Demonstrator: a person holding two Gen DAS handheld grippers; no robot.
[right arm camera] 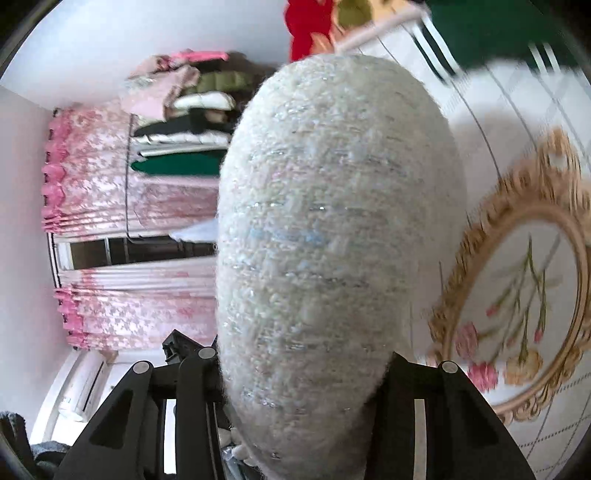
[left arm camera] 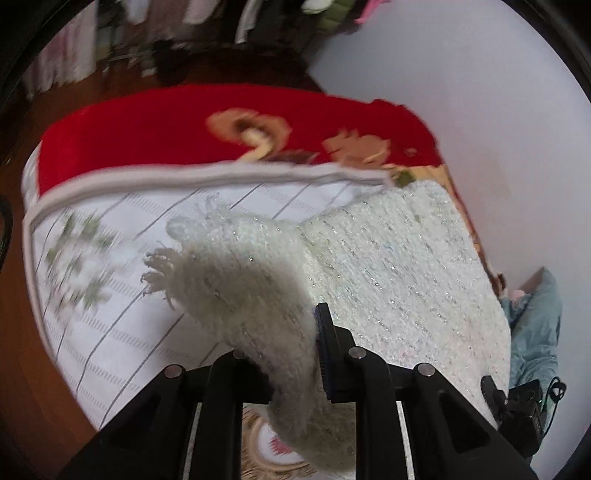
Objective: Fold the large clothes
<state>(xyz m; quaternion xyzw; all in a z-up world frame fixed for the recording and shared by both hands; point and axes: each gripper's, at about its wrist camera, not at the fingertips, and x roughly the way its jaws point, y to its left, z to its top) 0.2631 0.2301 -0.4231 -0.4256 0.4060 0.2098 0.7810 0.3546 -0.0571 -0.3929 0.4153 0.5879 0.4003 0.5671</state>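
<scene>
A white fuzzy knit garment (left arm camera: 388, 266) with silver threads and a fringed edge (left arm camera: 162, 273) lies partly on the bed. My left gripper (left arm camera: 284, 343) is shut on a bunched fold of it and holds that fold above the sheet. Only the left gripper's right finger (left arm camera: 325, 332) shows; the cloth covers the other. In the right wrist view the same garment (right arm camera: 332, 221) bulges up between the jaws of my right gripper (right arm camera: 306, 369), which is shut on it. The cloth hides both of the right gripper's fingertips.
The bed has a white lined sheet (left arm camera: 110, 332) with a gold wreath and flower print (right arm camera: 517, 295) and a red blanket (left arm camera: 166, 122) at its far end. A green striped garment (right arm camera: 498, 33) lies on the bed. Light blue cloth (left arm camera: 535, 332) sits by the wall. Stacked clothes (right arm camera: 199, 110) and pink curtains (right arm camera: 129, 206) stand behind.
</scene>
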